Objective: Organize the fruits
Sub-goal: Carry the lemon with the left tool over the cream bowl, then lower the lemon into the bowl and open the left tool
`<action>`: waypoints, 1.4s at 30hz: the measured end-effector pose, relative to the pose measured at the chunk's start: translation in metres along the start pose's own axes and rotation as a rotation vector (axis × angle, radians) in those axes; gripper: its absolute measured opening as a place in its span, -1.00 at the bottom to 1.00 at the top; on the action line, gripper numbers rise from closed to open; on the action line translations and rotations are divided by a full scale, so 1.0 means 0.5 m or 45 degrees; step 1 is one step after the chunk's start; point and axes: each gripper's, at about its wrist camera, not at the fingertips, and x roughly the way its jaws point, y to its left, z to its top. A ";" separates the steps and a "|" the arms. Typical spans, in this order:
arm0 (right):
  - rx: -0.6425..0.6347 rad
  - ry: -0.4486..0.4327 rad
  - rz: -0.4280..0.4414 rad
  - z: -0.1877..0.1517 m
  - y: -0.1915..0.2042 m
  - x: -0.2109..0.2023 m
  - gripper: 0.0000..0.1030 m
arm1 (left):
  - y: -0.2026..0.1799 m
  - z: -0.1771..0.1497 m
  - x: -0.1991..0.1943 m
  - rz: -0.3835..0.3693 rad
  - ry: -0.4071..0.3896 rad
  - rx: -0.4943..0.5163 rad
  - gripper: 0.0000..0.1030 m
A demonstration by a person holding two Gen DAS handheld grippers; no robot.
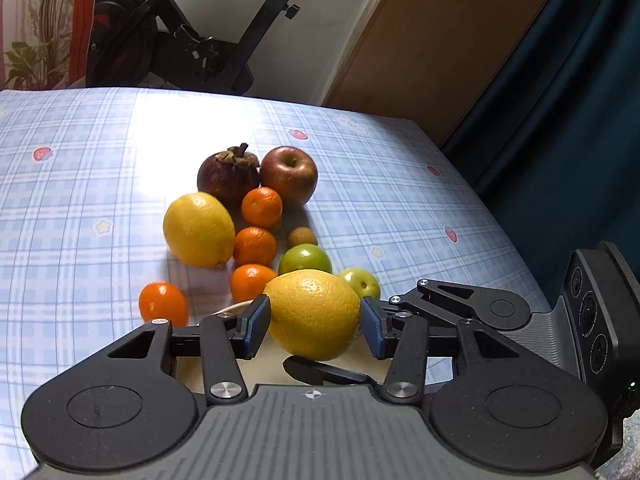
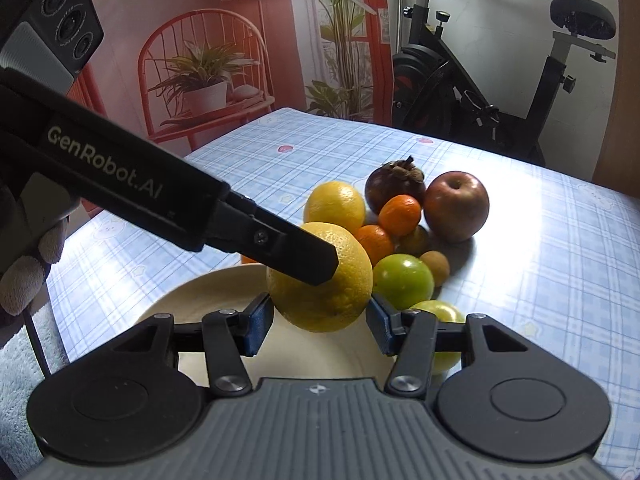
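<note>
A large yellow citrus (image 1: 314, 314) sits between the blue pads of my left gripper (image 1: 314, 326), which is shut on it over a cream plate (image 2: 208, 300). In the right wrist view the same citrus (image 2: 332, 292) also lies between the pads of my right gripper (image 2: 320, 322), which touch both its sides; the left gripper's finger (image 2: 296, 256) crosses over it. Behind lie a second yellow citrus (image 1: 199, 229), several tangerines (image 1: 262, 207), a red apple (image 1: 289, 174), a mangosteen (image 1: 228, 174), two green fruits (image 1: 305, 259) and a small brown fruit (image 1: 302, 236).
The fruits lie on a table with a blue plaid cloth (image 1: 80, 200). An exercise bike (image 2: 480, 72) stands behind the table. The table's right edge (image 1: 480, 200) drops to a dark curtain. A red chair with plants (image 2: 200, 80) stands at the far left.
</note>
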 end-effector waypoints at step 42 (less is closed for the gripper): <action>0.136 -0.107 -0.070 -0.028 -0.034 -0.062 0.19 | 0.006 -0.021 -0.017 0.101 -0.119 -0.029 0.00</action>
